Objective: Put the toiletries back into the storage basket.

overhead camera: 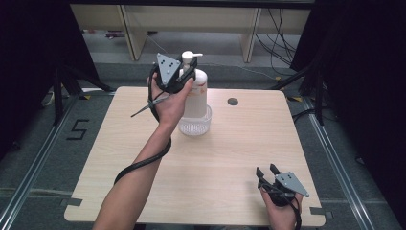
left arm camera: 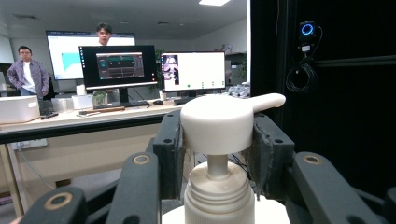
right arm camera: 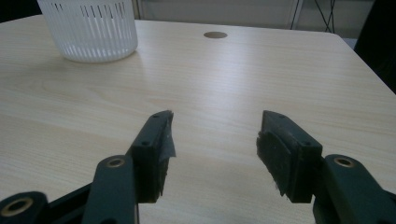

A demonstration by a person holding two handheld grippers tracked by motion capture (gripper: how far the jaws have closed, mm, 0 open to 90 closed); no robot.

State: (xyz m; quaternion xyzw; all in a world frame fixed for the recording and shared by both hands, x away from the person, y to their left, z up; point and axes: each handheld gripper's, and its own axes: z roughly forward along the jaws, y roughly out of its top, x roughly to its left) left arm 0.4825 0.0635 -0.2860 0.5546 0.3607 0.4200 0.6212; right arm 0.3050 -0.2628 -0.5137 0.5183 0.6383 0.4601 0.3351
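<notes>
Left tongs [overhead camera: 187, 72] clamped on the pump head [left arm camera: 217, 123] of a white pump bottle [overhead camera: 196, 96], which stands in a small white ribbed basket [overhead camera: 195, 125] toward the far middle of the table [overhead camera: 230, 158]. In the left gripper view the two black pads [left arm camera: 169, 149] press on opposite sides of the pump head, just under its cap, with the spout [left arm camera: 266, 101] pointing off to the right and the threaded collar [left arm camera: 218, 186] directly below. Right tongs [overhead camera: 267, 171] spread apart with nothing between them, resting low near the table's near right corner, well apart from the bottle.

The step in hand appears to be either lifting the bottle out of the basket or seating it there. Judged from the grip, a straight vertical pull would serve best: the pump head is narrow and sits on a thin stem, so a sideways tug could tilt the bottle against the basket wall and drag the light basket along. The idle right tongs could steady the basket rim if it clings.

The high view shows the bottle's body, its place inside the basket and both hands' positions on the table. The left gripper view gives the contact of pads on pump head, plus a room beyond with monitors [left arm camera: 154, 70] on a desk and people standing. The right gripper view shows the gap between its own jaws, the lower part of the basket and the round hole [right arm camera: 215, 34] in the table
</notes>
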